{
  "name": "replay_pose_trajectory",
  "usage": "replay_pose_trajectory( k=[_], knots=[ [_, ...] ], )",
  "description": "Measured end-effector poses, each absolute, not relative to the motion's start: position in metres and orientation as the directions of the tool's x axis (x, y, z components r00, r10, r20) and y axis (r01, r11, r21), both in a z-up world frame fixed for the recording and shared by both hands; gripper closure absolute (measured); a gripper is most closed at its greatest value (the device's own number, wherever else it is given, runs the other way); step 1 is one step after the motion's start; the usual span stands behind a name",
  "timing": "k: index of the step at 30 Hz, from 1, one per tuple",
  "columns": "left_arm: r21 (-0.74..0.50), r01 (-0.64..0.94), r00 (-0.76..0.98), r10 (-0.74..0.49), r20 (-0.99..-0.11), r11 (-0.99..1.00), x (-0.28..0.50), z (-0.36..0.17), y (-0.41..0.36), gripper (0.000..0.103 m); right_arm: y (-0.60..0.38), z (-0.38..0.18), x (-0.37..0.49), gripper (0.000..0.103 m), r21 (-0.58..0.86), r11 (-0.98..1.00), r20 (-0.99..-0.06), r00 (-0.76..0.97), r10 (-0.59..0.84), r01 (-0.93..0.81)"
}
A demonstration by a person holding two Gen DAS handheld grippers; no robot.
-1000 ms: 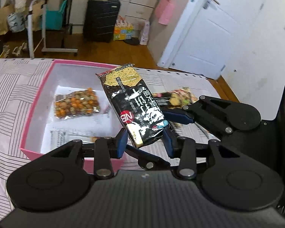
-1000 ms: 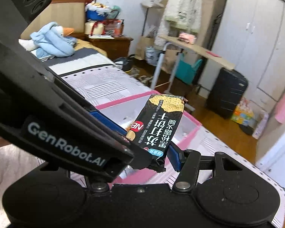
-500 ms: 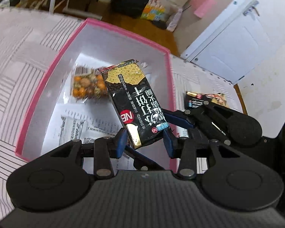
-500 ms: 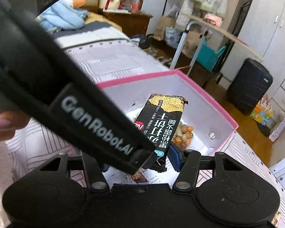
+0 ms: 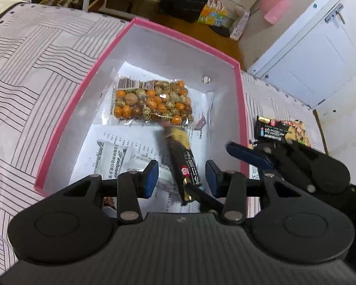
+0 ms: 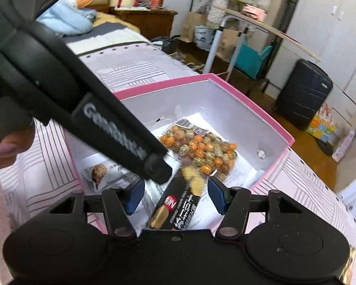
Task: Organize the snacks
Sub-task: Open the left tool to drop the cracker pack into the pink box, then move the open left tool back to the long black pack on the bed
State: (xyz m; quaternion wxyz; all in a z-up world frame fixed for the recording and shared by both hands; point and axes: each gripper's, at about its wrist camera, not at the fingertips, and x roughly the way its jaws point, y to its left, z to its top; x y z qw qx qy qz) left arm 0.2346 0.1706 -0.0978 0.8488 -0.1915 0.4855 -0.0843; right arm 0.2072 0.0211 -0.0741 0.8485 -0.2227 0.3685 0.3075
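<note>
Black cracker pack [image 5: 184,163] betw. spread left gripper [image 5: 181,178] pads, untouched, over pink box [image 5: 66,116], right gripper [image 6: 175,198] spread too

One pink box [image 5: 238,76], four snack packets, two grippers.

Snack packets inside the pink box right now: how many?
3. The clear nut bag lies toward the far wall, the white wrapped packet near the front, and the black cracker pack is blurred mid-drop between the open fingers. More may be hidden under the grippers.
</note>
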Motion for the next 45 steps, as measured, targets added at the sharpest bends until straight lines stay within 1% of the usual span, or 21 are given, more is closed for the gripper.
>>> replay_pose_trajectory(
  k=[2, 4, 12, 16, 18, 21, 24, 29, 33, 36, 40, 43, 45],
  knots=[
    [-0.390, -0.027, 0.540, -0.314, -0.781, 0.921, 0.227, -0.087, 0.168, 0.061, 0.014, -0.067, 0.199, 0.038, -0.155, 0.714, -0.759, 0.545, 0.356, -0.683],
    [-0.373, -0.013, 0.561, -0.302, -0.771, 0.928, 0.222, -0.077, 0.161, 0.058, 0.006, -0.063, 0.190, 0.038, -0.169, 0.715, -0.754, 0.556, 0.349, -0.679],
    [-0.339, 0.020, 0.572, -0.289, -0.768, 0.941, 0.197, -0.048, 0.139, 0.058, -0.035, -0.033, 0.163, 0.037, -0.184, 0.756, -0.745, 0.591, 0.310, -0.628],
    [-0.319, 0.059, 0.576, -0.293, -0.763, 0.946, 0.180, -0.027, 0.127, 0.057, -0.067, -0.008, 0.150, 0.029, -0.182, 0.783, -0.730, 0.615, 0.298, -0.595],
    [-0.286, 0.090, 0.571, -0.285, -0.770, 0.954, 0.173, -0.015, 0.117, 0.056, -0.090, 0.006, 0.145, 0.029, -0.157, 0.811, -0.718, 0.629, 0.299, -0.564],
    [-0.273, 0.118, 0.559, -0.291, -0.776, 0.955, 0.167, -0.002, 0.099, 0.055, -0.129, 0.028, 0.146, 0.029, -0.049, 0.863, -0.691, 0.640, 0.334, -0.503],
    [-0.271, 0.156, 0.562, -0.311, -0.767, 0.950, 0.163, 0.006, 0.078, 0.052, -0.168, 0.035, 0.150, 0.026, 0.043, 0.898, -0.664, 0.659, 0.353, -0.438],
    [-0.268, 0.220, 0.545, -0.347, -0.763, 0.938, 0.165, 0.000, 0.035, 0.049, -0.218, 0.023, 0.163, 0.026, 0.134, 0.934, -0.652, 0.681, 0.334, -0.330],
    [-0.266, 0.247, 0.528, -0.360, -0.769, 0.932, 0.173, -0.016, 0.004, 0.049, -0.239, 0.003, 0.172, 0.026, 0.217, 0.923, -0.641, 0.667, 0.380, -0.317],
    [-0.267, 0.241, 0.526, -0.357, -0.772, 0.933, 0.182, -0.031, -0.013, 0.049, -0.244, -0.019, 0.176, 0.026, 0.197, 0.923, -0.635, 0.674, 0.377, -0.330],
    [-0.280, 0.217, 0.517, -0.353, -0.780, 0.935, 0.197, -0.055, -0.028, 0.051, -0.247, -0.045, 0.178, 0.026, 0.127, 0.926, -0.635, 0.688, 0.352, -0.356],
    [-0.305, 0.179, 0.509, -0.353, -0.785, 0.935, 0.209, -0.078, -0.037, 0.052, -0.241, -0.067, 0.182, 0.027, 0.072, 0.909, -0.686, 0.641, 0.344, -0.411],
    [-0.351, 0.143, 0.491, -0.374, -0.786, 0.925, 0.217, -0.096, -0.039, 0.053, -0.238, -0.080, 0.186, 0.027, 0.069, 0.895, -0.726, 0.593, 0.348, -0.441]
  ],
)
